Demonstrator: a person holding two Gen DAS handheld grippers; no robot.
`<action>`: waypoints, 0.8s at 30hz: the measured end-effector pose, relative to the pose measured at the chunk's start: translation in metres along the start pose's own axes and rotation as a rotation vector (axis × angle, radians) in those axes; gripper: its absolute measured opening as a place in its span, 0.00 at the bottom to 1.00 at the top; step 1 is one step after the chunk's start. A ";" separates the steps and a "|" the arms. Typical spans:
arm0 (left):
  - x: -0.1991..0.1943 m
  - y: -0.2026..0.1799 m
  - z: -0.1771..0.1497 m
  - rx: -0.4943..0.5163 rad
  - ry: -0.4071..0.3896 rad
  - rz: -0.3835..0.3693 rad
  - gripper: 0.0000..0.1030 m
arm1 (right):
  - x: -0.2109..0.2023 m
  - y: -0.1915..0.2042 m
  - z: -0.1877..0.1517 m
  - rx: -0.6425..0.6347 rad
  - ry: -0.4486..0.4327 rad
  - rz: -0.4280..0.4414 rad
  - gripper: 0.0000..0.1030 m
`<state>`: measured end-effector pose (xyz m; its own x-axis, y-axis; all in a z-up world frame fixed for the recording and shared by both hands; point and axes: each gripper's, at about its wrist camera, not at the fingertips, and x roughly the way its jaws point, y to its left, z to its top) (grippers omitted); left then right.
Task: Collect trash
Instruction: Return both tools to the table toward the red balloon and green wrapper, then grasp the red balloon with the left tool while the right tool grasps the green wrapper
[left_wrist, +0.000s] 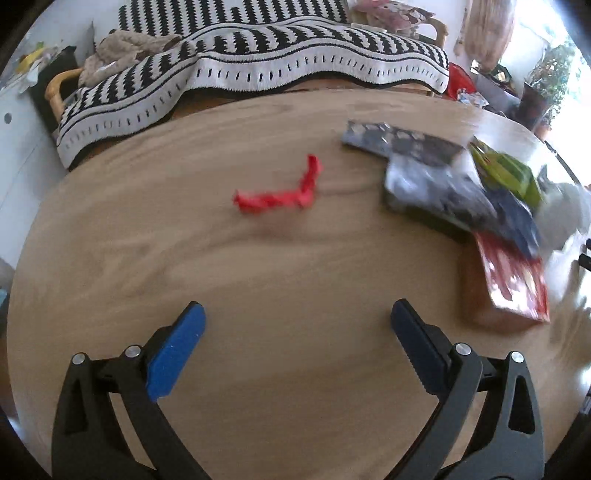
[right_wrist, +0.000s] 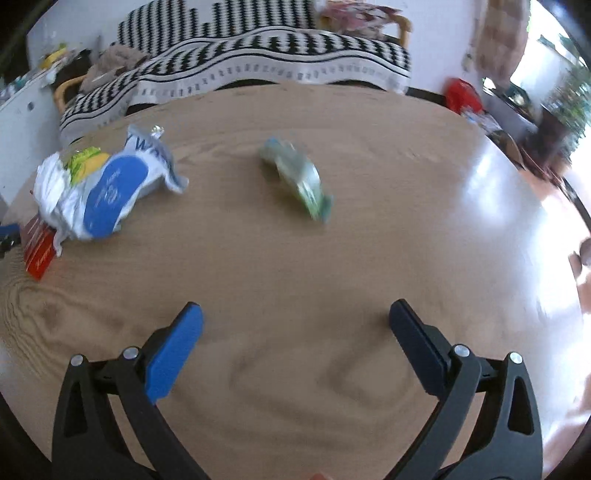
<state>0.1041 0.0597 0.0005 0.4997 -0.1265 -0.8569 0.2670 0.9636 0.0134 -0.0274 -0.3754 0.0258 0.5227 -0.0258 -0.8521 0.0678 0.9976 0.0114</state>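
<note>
A crumpled red wrapper (left_wrist: 280, 194) lies on the wooden table (left_wrist: 258, 277), straight ahead of my left gripper (left_wrist: 297, 314), which is open and empty above the table. To its right sits a heap of wrappers (left_wrist: 461, 188) on a red box (left_wrist: 513, 284). In the right wrist view a green wrapper (right_wrist: 299, 177) lies ahead of my open, empty right gripper (right_wrist: 295, 314). The same heap shows as a white-and-blue bag (right_wrist: 107, 188) at the left, over the red box (right_wrist: 38, 251).
A couch with a black-and-white striped blanket (left_wrist: 258, 66) stands behind the table's far edge. A white cabinet (left_wrist: 18, 147) is at the left. Clutter and plants (left_wrist: 546, 77) fill the far right by a bright window. The table (right_wrist: 295, 266) is bare near both grippers.
</note>
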 end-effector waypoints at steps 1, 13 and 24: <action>0.003 0.001 0.005 0.004 0.001 -0.002 0.94 | 0.005 -0.001 0.008 -0.006 0.004 0.004 0.95; 0.028 0.009 0.043 0.043 -0.030 -0.025 0.94 | 0.042 -0.012 0.066 -0.058 0.020 0.039 0.95; 0.033 0.007 0.052 0.098 0.028 -0.055 0.94 | 0.051 -0.013 0.078 -0.057 0.043 0.036 0.95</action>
<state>0.1653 0.0501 -0.0006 0.4595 -0.1710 -0.8716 0.3734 0.9276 0.0149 0.0645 -0.3945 0.0226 0.4870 0.0121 -0.8733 0.0001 0.9999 0.0139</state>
